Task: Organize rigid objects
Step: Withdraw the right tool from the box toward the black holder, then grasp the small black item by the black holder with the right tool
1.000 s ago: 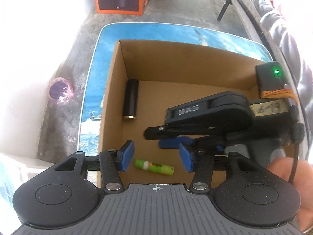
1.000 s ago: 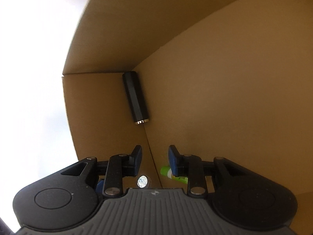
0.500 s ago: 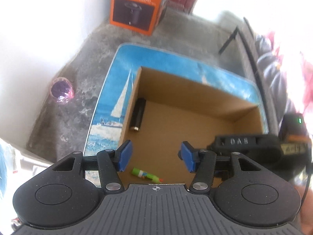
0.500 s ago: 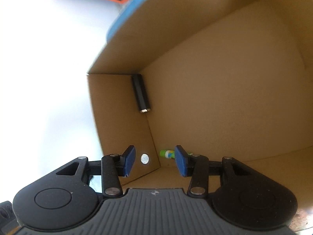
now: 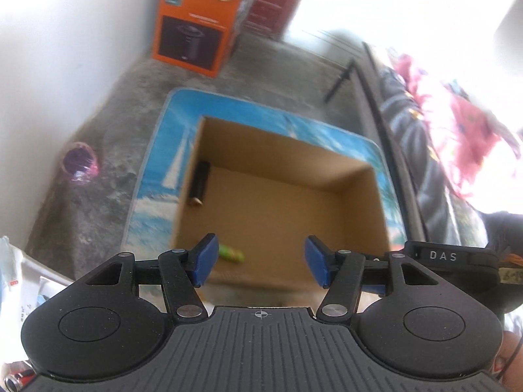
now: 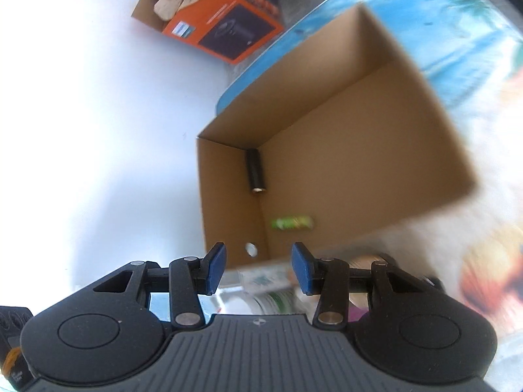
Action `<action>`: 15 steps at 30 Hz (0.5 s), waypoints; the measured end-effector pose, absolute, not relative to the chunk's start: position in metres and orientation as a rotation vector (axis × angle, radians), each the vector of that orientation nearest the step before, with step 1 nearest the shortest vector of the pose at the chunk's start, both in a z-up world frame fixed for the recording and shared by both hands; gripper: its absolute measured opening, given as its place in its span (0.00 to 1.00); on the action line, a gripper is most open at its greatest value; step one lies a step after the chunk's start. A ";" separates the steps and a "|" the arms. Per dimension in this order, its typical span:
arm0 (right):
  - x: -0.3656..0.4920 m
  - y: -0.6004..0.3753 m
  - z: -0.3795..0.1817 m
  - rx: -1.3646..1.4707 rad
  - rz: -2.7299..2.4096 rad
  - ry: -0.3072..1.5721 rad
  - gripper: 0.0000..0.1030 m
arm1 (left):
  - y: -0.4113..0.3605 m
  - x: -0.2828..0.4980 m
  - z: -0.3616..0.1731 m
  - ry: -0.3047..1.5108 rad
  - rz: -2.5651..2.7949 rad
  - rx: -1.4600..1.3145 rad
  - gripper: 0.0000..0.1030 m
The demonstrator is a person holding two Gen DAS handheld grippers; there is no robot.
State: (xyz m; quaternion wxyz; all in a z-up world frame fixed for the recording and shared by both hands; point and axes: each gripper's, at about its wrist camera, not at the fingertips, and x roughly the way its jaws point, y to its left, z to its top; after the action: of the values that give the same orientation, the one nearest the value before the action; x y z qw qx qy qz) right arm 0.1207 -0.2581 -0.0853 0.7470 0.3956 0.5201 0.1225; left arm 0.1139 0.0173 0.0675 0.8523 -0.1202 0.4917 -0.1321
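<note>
I have both tools up over the open cardboard box (image 5: 287, 196); nearest me, the left gripper (image 5: 260, 263) is opening its jaws with nothing between the blue pads (image 5: 204, 258), and the right gripper (image 6: 258, 269) holds its jaws parted and equally bare; so neither hand carries anything at this moment. Just past the left pads, on the box floor near the front wall, lies the green glue stick (image 5: 231, 254), on its side; the right wrist view shows it too, blurred, close to the left wall (image 6: 291, 222). Farther in, a black cylinder with a metal end (image 5: 199, 183) lies along the left wall, its far end in the back corner; a small round hole (image 6: 251, 249) pierces that wall near the front. The box sits on a blue mat printed with sailboats (image 5: 170, 163); beyond it are the concrete floor, a pink-and-purple bundle (image 5: 79, 165) by the wall, and an orange appliance carton (image 5: 196, 23) at the back. Below the right jaws I make out a blurred heap of items (image 6: 271, 297), which I take to be the supply still to sort. My judgement: two pieces are stowed and the step now is fetching the next; I should settle the hand until the view sharpens, pick one rigid item clear of its neighbours, straddle it squarely across its narrow side, and close only once both pads flank it.
</note>
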 end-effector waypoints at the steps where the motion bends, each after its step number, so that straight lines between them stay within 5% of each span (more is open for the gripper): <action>1: 0.110 -0.262 -0.084 0.865 0.250 1.135 0.46 | 0.014 0.108 0.066 1.042 -0.299 -0.248 0.57; 15: 0.029 -0.285 -0.138 0.870 0.002 1.220 0.46 | -0.055 0.044 -0.009 1.198 -0.535 -0.072 0.57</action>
State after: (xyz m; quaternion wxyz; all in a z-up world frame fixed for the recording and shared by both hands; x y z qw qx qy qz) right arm 0.0292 -0.2848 -0.1377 0.7321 0.3955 0.5547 0.0007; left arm 0.0438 -0.0549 -0.0086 0.7918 -0.0333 0.5568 -0.2489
